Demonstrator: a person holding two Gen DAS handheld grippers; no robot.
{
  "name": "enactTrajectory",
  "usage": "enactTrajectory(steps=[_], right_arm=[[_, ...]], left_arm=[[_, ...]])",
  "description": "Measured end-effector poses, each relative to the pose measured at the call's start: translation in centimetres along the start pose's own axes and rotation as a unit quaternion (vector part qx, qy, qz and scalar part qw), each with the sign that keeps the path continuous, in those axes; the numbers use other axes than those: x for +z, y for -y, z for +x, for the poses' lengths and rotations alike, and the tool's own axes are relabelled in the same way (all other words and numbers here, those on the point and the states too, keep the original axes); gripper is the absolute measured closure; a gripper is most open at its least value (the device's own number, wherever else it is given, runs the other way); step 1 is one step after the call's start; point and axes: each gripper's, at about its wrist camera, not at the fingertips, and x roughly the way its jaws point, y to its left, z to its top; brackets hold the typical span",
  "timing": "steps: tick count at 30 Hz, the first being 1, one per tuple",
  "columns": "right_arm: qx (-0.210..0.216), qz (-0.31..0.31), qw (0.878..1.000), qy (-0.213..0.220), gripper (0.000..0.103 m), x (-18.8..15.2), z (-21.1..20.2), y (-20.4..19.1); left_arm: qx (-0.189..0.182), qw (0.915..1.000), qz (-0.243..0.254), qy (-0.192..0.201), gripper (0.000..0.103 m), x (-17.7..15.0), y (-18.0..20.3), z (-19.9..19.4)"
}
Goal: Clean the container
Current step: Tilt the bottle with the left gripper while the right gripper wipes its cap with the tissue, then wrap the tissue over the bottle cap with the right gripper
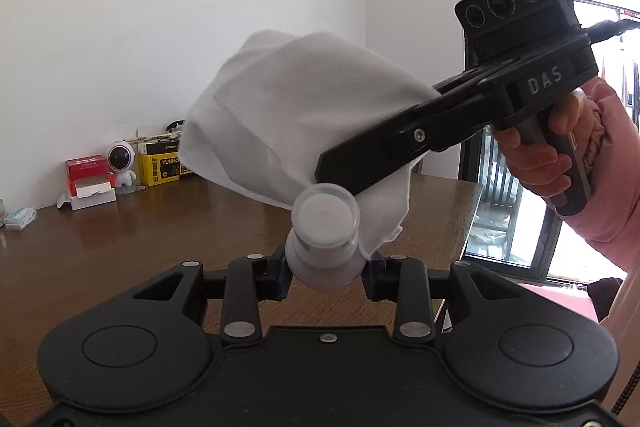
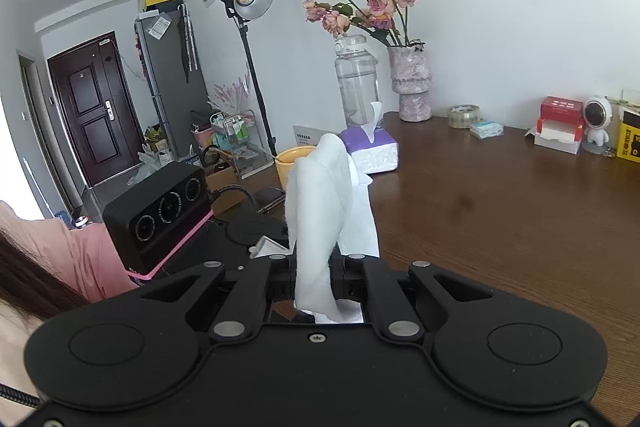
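Note:
In the left wrist view my left gripper (image 1: 326, 269) is shut on a small clear, white-looking container (image 1: 324, 227), held above the brown table with its round end facing the camera. A white cloth (image 1: 280, 107) drapes over and behind it. My right gripper (image 1: 340, 167) comes in from the upper right, held by a hand in a pink sleeve, and pinches that cloth right against the container. In the right wrist view the right gripper (image 2: 316, 277) is shut on the cloth (image 2: 324, 195), which hides the container. The left gripper's body (image 2: 160, 215) shows at the left.
On the wooden table (image 2: 520, 207) stand a purple tissue box (image 2: 372, 151), a yellow cup (image 2: 292, 163), a clear water bottle (image 2: 356, 83), a vase of roses (image 2: 412, 83), a tape roll (image 2: 463, 115), small boxes and an astronaut figure (image 2: 598, 123). A light stand (image 2: 256, 67) is beyond.

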Motion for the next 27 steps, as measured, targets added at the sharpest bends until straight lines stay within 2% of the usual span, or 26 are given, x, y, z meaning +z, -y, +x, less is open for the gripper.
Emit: enactTrajectory(steps=[10, 14, 19, 27], right_arm=[[-0.055, 0.086, 0.995, -0.004, 0.096, -2.6, -0.4, 4.7], [-0.062, 0.104, 0.993, -0.007, 0.096, -3.1, -0.1, 5.4], [-0.045, 0.093, 0.995, 0.014, 0.096, -2.0, -0.3, 4.5], [0.022, 0.044, 0.998, 0.025, 0.096, 0.1, 0.6, 0.3]], left_arm=[[0.010, 0.9988, -0.029, 0.039, 0.070, 0.9, -1.1, -2.0], [0.008, 0.9984, -0.033, 0.045, 0.070, 1.3, -1.8, -1.7], [0.010, 0.9990, -0.024, 0.035, 0.070, 1.1, -1.4, -1.2], [0.018, 0.9997, -0.007, 0.018, 0.070, 0.6, -0.8, -0.2]])
